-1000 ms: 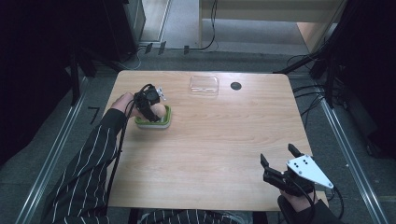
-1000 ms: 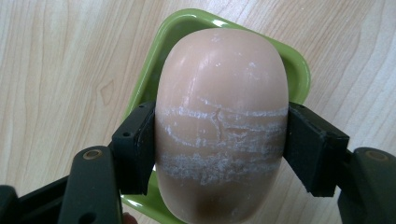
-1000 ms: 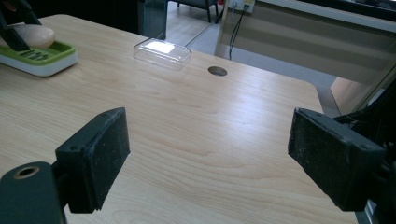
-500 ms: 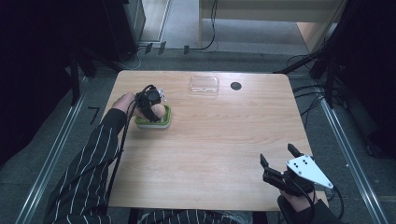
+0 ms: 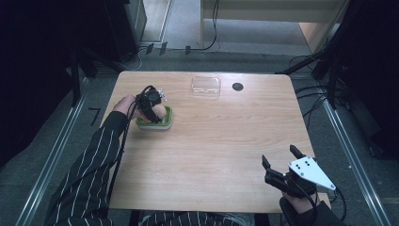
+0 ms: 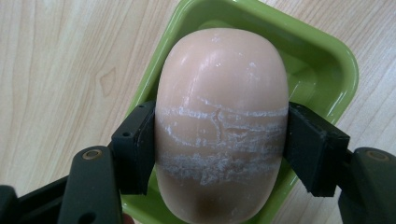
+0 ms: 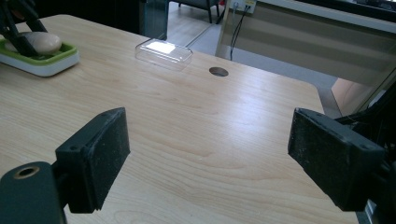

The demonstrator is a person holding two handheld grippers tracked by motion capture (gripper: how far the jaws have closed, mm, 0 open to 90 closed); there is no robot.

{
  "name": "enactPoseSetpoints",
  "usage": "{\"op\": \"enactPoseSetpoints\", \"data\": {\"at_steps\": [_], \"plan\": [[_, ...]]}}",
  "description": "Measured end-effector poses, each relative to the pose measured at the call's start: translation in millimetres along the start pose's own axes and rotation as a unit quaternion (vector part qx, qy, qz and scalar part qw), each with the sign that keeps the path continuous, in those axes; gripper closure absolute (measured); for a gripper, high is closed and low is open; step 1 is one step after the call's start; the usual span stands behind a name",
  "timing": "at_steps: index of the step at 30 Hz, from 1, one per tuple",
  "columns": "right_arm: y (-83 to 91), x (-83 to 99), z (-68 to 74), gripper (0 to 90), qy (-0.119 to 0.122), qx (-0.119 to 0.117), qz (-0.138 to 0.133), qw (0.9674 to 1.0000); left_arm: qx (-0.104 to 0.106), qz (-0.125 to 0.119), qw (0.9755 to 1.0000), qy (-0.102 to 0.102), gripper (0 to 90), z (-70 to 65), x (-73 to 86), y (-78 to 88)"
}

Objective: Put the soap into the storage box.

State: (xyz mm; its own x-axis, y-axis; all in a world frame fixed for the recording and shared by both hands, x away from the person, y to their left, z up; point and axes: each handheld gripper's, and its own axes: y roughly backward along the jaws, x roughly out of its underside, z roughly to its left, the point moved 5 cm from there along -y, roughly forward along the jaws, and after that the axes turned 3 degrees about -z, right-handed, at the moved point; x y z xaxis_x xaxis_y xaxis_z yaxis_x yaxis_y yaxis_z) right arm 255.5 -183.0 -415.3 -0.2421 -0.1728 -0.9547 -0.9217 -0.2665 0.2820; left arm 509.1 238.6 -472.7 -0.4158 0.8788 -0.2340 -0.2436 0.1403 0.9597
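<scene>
High view: left gripper [image 5: 151, 107] clamps the soap [image 6: 222, 121] in the green dish [image 6: 322, 56].
Left forearm reaches forward, gripper pointing down; right gripper [image 5: 281, 164] rests near the table [image 5: 226, 141] edge, jaws wide.

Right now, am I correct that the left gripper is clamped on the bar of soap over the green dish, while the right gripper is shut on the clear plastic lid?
Not quite: the right gripper is open and holds nothing, as the right gripper view shows; the clear plastic lid lies apart on the table. The left gripper does clamp the bar of soap over the green dish.

Dark pinstriped sleeve [image 5: 89, 169], black grippers with blocky fingers [image 7: 95, 158]
</scene>
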Motion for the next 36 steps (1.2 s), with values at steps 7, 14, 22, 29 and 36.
{"op": "enactPoseSetpoints", "data": {"at_steps": [7, 14, 22, 29, 36], "plan": [[0.0, 0.0, -0.1, 13.4, 0.0, 0.0, 0.0, 1.0, 0.002, 0.003, 1.0, 0.002, 32.7, -0.5, -0.7, -3.2], [-0.1, 0.0, 0.0, 13.4, 0.0, 0.0, 0.0, 1.0, 0.009, 0.0, 0.9998, 0.018, 32.5, 0.4, 0.7, -7.9], [0.1, -0.1, 0.2, 13.4, -0.001, 0.001, 0.0, 1.0, 0.002, -0.02, 0.9995, 0.025, 29.3, 1.2, -0.4, 1.6], [0.2, -0.2, -0.3, 13.4, 0.0, 0.0, -0.001, 1.0, -0.01, -0.021, 0.9987, 0.046, 18.4, 1.1, 1.8, 12.2], [0.3, -0.4, -0.2, 13.4, 0.001, 0.002, -0.002, 1.0, -0.014, -0.021, 0.997, 0.074, 13.9, -3.4, 5.6, 26.5]]}}
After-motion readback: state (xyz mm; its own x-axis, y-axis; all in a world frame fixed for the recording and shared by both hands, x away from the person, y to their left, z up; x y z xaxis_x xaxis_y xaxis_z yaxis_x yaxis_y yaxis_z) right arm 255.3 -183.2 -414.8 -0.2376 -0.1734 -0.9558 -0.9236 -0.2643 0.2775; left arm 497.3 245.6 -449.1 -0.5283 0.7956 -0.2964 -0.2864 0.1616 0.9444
